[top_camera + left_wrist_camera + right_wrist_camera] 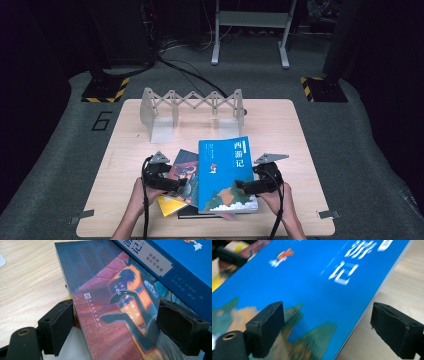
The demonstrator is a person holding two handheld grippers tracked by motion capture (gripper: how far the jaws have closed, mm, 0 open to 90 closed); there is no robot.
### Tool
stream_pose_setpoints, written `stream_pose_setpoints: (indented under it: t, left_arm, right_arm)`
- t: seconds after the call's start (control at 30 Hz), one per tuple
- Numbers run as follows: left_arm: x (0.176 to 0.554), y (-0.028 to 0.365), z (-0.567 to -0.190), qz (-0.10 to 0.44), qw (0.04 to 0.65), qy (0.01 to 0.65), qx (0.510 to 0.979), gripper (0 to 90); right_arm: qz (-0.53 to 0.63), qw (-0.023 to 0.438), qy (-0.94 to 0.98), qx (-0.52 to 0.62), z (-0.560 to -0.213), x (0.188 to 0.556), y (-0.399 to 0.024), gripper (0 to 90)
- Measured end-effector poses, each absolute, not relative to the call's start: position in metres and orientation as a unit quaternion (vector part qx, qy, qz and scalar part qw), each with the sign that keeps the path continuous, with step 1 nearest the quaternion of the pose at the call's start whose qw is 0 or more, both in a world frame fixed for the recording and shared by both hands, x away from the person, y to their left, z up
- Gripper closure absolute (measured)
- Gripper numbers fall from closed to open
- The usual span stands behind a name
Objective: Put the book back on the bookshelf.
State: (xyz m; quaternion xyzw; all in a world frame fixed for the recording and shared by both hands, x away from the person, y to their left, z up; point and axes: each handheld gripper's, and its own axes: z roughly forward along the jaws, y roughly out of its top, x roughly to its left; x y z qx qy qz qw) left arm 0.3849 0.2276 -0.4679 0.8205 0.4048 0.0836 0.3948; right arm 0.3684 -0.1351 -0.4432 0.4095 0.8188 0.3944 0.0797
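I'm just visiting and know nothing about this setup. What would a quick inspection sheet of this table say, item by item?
Surface: pale wooden table, bare around the books.
Job's things: blue book on top of a loose pile; dark illustrated book and yellow book beneath it; folding white rack standing behind.
Clutter: nothing seen.
Grippers: left tool open astride the illustrated book's edge; right tool open astride the blue book's edge.
Cables: one trailing from each tool; more on the floor behind.
Surroundings: grey floor, striped stand bases, dark room.

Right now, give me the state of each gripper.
Left gripper: open, jaws astride the dark book, not clamped.
Right gripper: open, jaws astride the blue book's edge.
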Motion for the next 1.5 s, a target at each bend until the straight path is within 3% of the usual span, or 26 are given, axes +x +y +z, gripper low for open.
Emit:
stream_pose_setpoints:
  t: [0.13,0.27,0.7,1.5]
  left_arm:
    - [0.384,0.227,-0.467,0.085,0.392,0.403,0.823,14.8]
    - [0.384,0.227,-0.467,0.088,0.389,0.402,0.825,14.7]
    - [0.383,0.227,-0.467,0.090,0.388,0.401,0.825,14.6]
    - [0.383,0.227,-0.467,0.088,0.388,0.401,0.825,14.3]
  right_arm:
    - [0.385,0.072,0.834,0.389,-0.445,0.348,-0.136,1.2]
    - [0.384,0.069,0.836,0.386,-0.446,0.340,-0.135,0.0]
    - [0.370,0.073,0.852,0.363,-0.450,0.308,-0.132,0.0]
    - [0.341,0.119,0.863,0.353,-0.459,0.298,-0.125,1.5]
